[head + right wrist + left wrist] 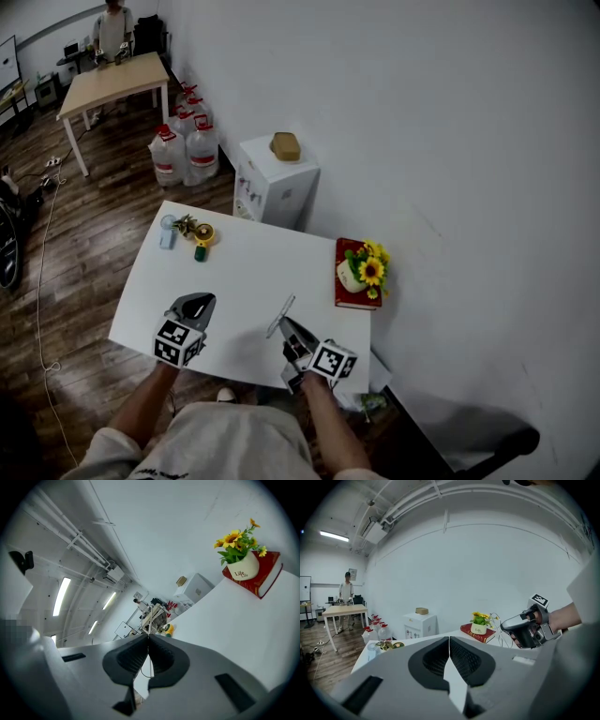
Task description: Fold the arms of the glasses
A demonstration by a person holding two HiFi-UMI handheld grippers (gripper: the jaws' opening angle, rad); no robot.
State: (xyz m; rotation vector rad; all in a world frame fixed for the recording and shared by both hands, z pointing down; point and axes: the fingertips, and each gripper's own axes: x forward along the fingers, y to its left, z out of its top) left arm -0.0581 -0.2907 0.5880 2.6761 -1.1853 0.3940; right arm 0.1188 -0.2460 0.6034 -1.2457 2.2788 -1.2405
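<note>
The glasses are thin wire-framed and stick out over the white table from my right gripper, which is shut on them near the table's front edge. In the right gripper view a thin wire runs down between the closed jaws, and the frame stands just beyond my right gripper's tips. My left gripper hovers over the front left of the table, shut with nothing in it, a hand's width left of the glasses. The left gripper view shows its jaws closed and the right gripper off to the right.
A red book with a sunflower pot lies at the table's right edge. Small items sit at its far left corner. Beyond stand a white cabinet, water bottles and a wooden table.
</note>
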